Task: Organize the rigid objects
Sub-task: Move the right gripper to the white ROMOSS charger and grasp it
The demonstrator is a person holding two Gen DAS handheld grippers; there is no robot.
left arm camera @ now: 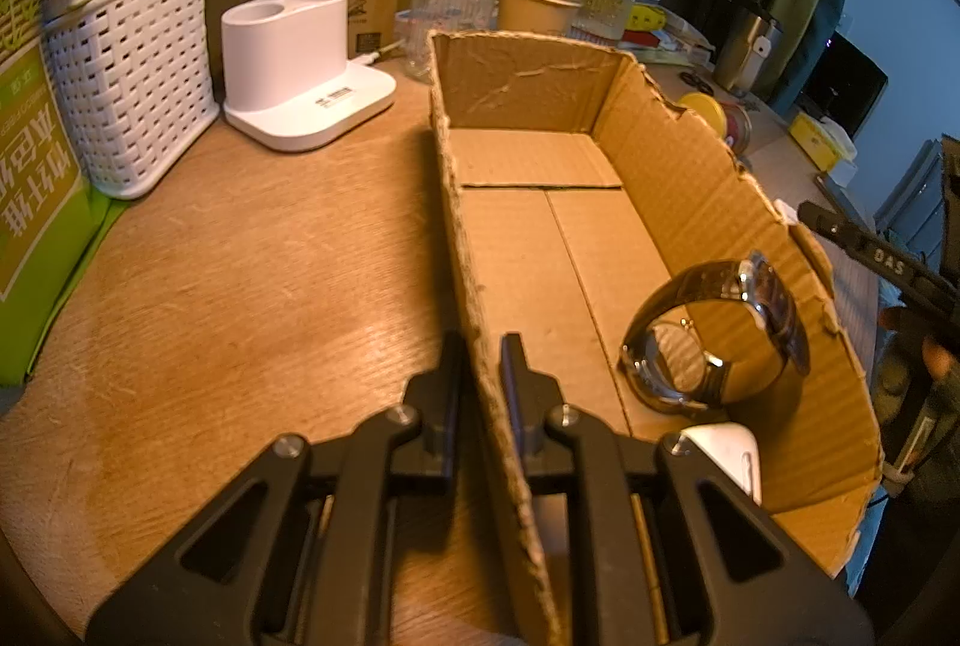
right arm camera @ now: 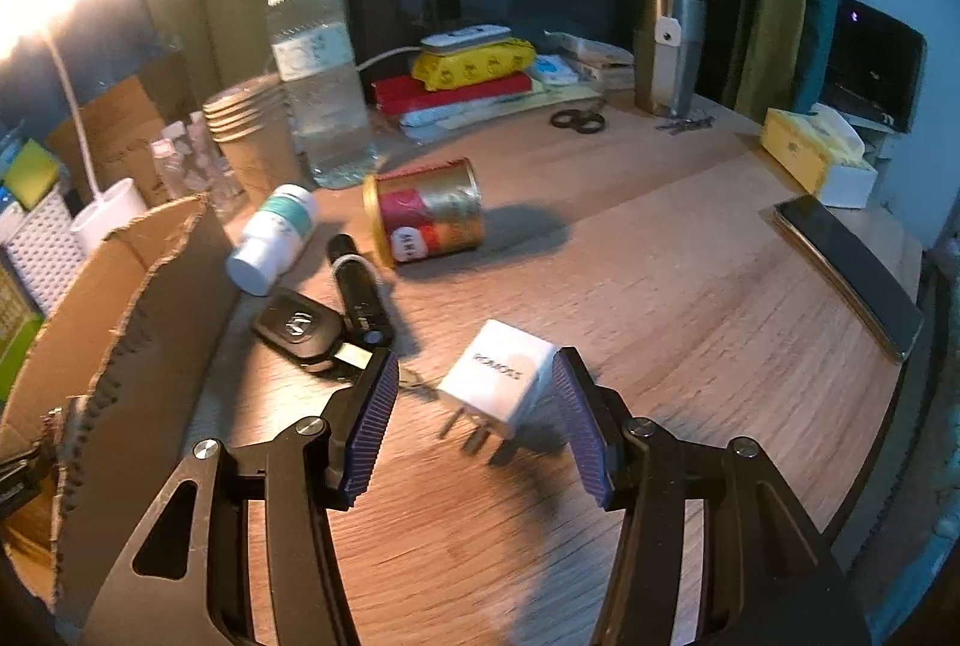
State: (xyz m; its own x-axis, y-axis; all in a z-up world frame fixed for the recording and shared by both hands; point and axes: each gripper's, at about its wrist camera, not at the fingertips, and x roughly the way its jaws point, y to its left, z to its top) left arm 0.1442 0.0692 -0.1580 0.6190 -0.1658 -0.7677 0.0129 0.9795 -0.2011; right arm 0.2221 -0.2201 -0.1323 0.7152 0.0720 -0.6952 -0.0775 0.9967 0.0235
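Note:
A torn-edged cardboard box (left arm camera: 540,226) stands on the wooden table. Its left wall is pinched in my left gripper (left arm camera: 483,346), which is shut on it. In the box lie a wristwatch (left arm camera: 714,340) and a white object (left arm camera: 729,451) at the near end. My right gripper (right arm camera: 474,364) is open just right of the box (right arm camera: 120,298). A white plug charger (right arm camera: 501,385) lies on the table between its blue pads, with its prongs toward me. The right pad is close to the charger's side and the left pad stands apart from it. A car key (right arm camera: 297,331), a black stick (right arm camera: 360,292), a white pill bottle (right arm camera: 276,238) and a gold can (right arm camera: 429,220) lie beyond.
A white basket (left arm camera: 132,87) and a white lamp base (left arm camera: 300,69) stand left of the box. Behind are paper cups (right arm camera: 246,129), a water bottle (right arm camera: 315,69), scissors (right arm camera: 577,120) and a steel flask (right arm camera: 669,48). A phone (right arm camera: 849,265) and a tissue box (right arm camera: 810,150) sit at the right edge.

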